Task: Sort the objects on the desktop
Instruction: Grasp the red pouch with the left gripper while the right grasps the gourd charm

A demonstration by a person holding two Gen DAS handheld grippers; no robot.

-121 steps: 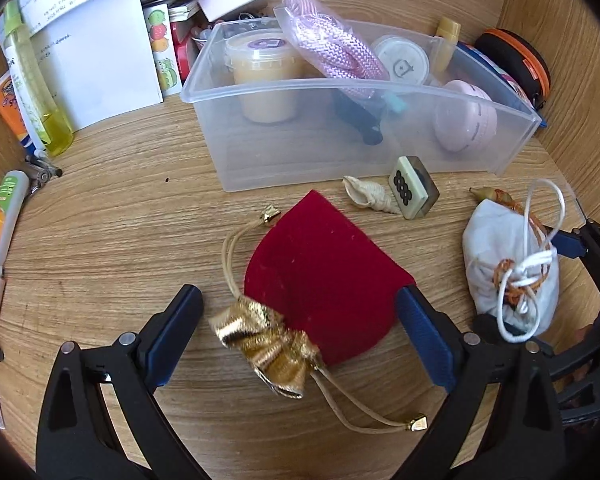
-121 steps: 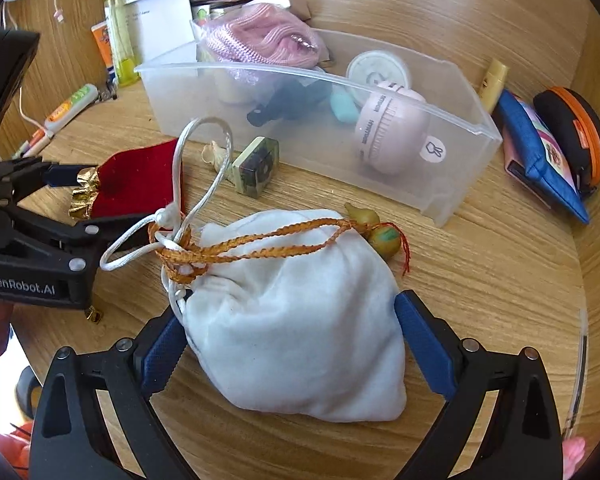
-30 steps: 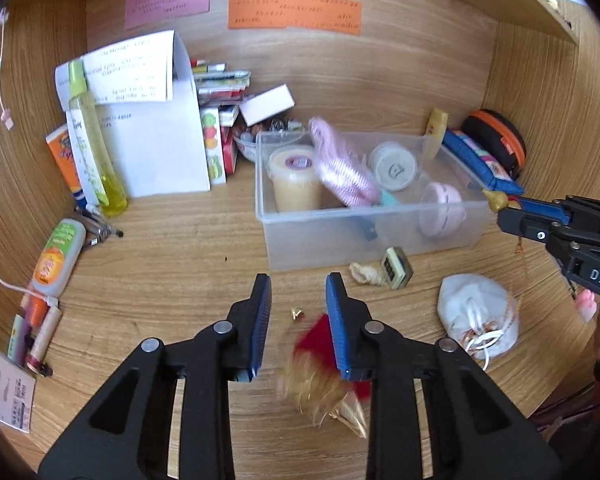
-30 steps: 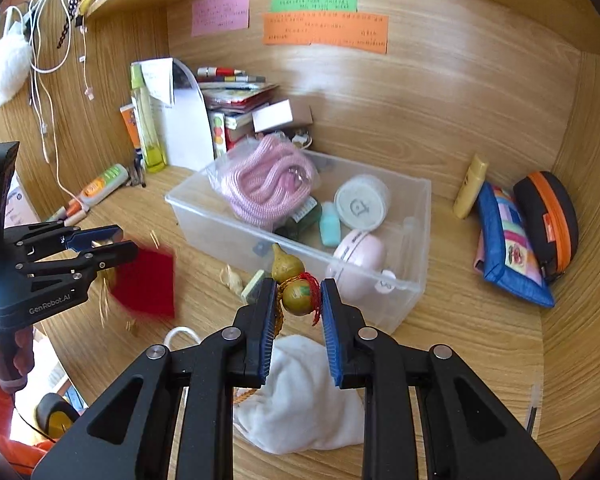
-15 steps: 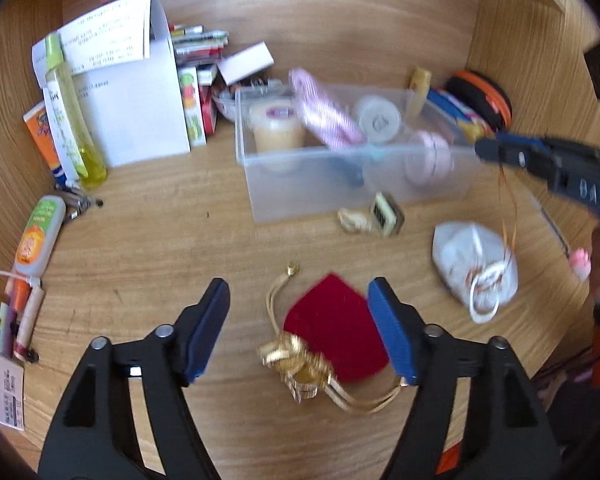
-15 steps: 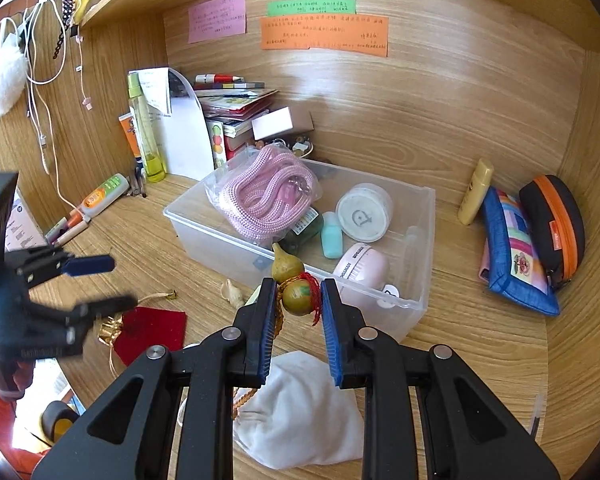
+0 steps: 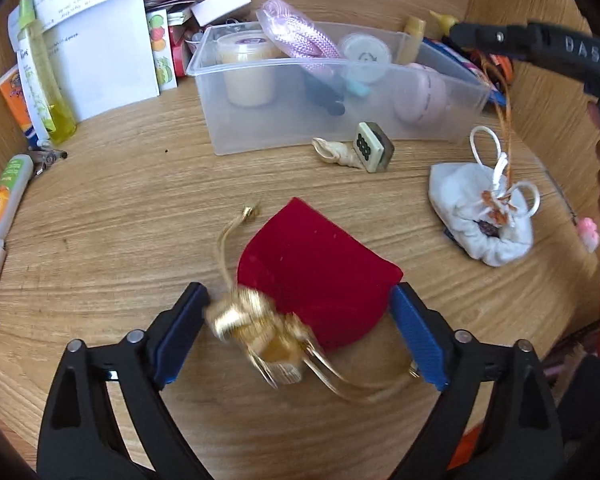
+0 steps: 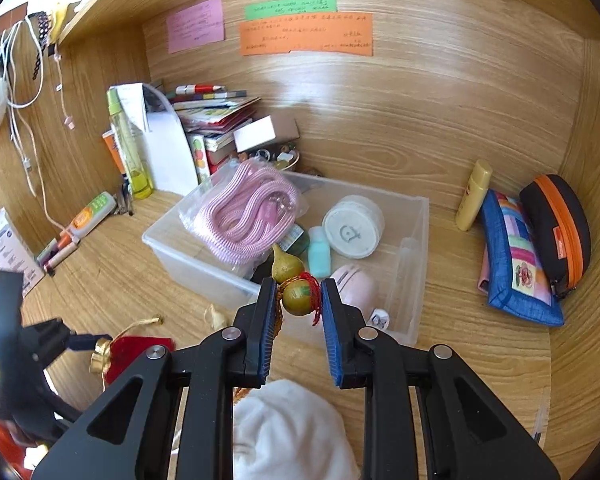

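At lower centre of the left wrist view, the red pouch (image 7: 320, 276) lies on the wooden surface (image 7: 120, 216) between the left hand-held gripper (image 7: 300, 332), whose jaws have just been opening wide. The right hand-held gripper (image 8: 300, 300) pinches a small gourd charm (image 8: 298, 294), its orange cord running to the white pouch (image 7: 484, 216) at right.

Three paper notes (image 8: 306, 32), pink, green and orange, are fixed to the wooden back wall (image 8: 440, 92). Left of that wall, white cables (image 8: 20, 112) are hung. At its foot a stack of books (image 8: 212, 112) is kept.
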